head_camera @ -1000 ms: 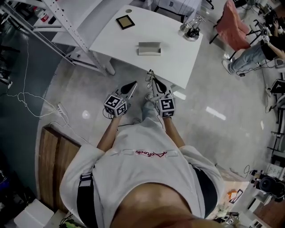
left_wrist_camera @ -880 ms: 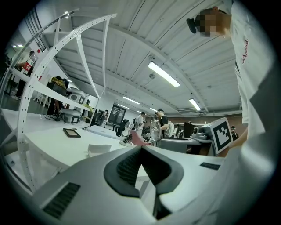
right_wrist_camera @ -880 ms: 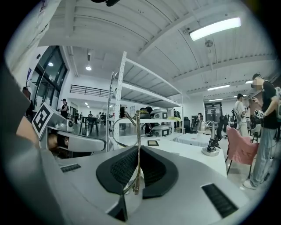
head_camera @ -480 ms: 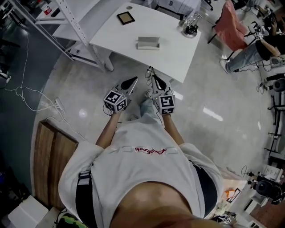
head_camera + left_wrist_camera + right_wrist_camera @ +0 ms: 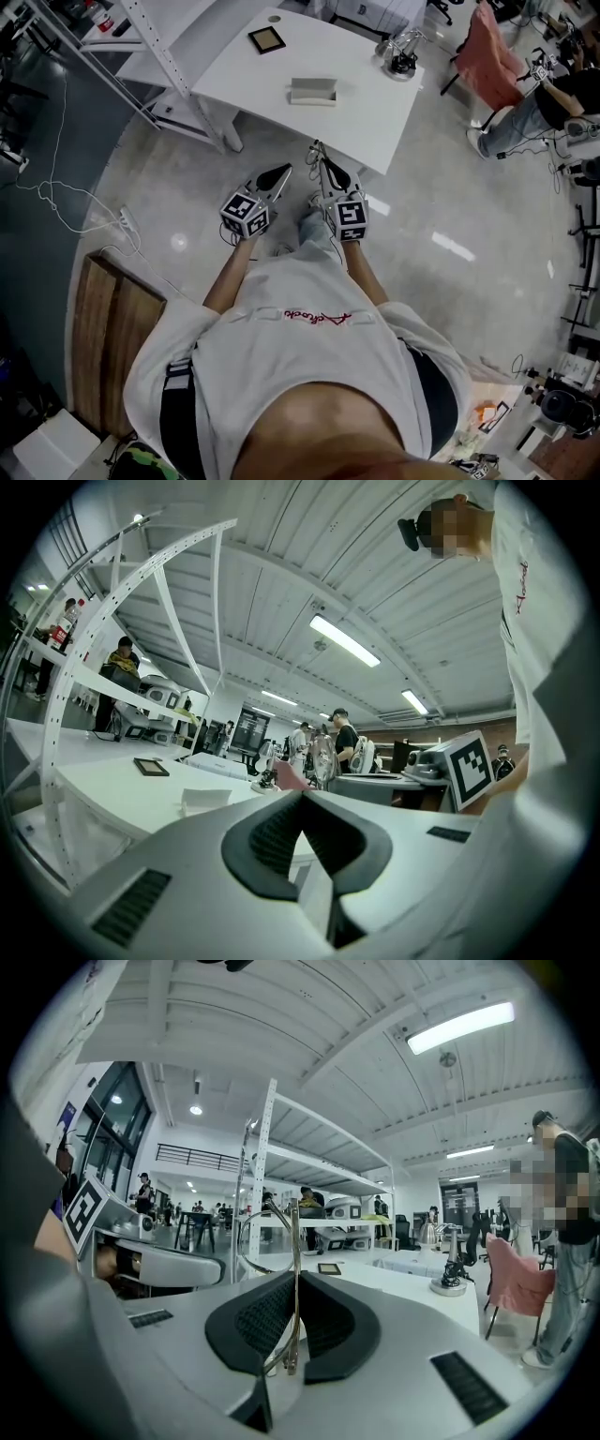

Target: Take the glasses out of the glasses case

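Note:
The open white glasses case (image 5: 312,91) lies on the white table (image 5: 375,122); in the left gripper view the glasses case (image 5: 204,802) shows beyond the jaws. I hold both grippers level, just short of the table's near edge. My right gripper (image 5: 319,161) is shut on the thin metal-framed glasses (image 5: 284,1269), which stand upright between its pads, one rim (image 5: 253,1227) arching to the left. In the head view the glasses (image 5: 316,150) stick out past its tips. My left gripper (image 5: 283,170) is shut, its jaws meeting with nothing between them.
A small dark framed square (image 5: 266,38) lies at the table's far side, and a metal stand (image 5: 401,56) at its right end. A white shelving rack (image 5: 159,56) stands to the left. A chair with pink cloth (image 5: 492,47) and people are further right. Cables (image 5: 75,206) trail on the floor.
Both grippers have drifted only slightly together in front of the table. The right one still holds the glasses and the left one stays shut.

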A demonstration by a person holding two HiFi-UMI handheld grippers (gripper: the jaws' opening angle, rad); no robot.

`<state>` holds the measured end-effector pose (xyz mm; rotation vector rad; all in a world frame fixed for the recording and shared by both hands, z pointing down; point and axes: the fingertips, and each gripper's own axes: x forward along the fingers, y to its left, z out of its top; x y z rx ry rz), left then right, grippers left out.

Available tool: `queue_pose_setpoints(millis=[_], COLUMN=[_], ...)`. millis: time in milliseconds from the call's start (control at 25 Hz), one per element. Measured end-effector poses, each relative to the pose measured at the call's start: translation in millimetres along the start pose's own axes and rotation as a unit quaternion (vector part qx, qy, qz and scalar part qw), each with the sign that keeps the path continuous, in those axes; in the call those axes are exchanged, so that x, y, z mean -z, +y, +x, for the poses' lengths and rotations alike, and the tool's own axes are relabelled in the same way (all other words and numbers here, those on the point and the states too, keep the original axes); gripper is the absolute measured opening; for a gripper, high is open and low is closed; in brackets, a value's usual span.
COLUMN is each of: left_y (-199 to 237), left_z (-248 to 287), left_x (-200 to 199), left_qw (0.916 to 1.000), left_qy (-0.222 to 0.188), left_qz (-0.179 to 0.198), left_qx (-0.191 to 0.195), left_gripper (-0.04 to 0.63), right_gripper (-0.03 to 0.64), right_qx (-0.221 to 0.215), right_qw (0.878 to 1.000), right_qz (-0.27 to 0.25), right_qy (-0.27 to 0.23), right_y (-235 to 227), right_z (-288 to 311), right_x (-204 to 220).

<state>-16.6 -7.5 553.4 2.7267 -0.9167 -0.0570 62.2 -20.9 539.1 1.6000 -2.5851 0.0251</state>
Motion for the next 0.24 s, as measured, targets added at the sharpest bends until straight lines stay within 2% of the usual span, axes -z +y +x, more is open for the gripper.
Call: queue_pose_setpoints(millis=[240], left_y=[-1.2], left_z=[0.2], left_x=[-0.6], left_qw=[1.0000], left_qy=[-0.002], left_qz=[0.000], left_qx=[-0.002], left_gripper=[0.026], right_gripper=[0.017], right_qx=[0.003], right_qw=[1.000], right_qz=[-0.001], right_qy=[0.000], right_y=[-3.1], right_z=[-1.9], right_x=[-0.2])
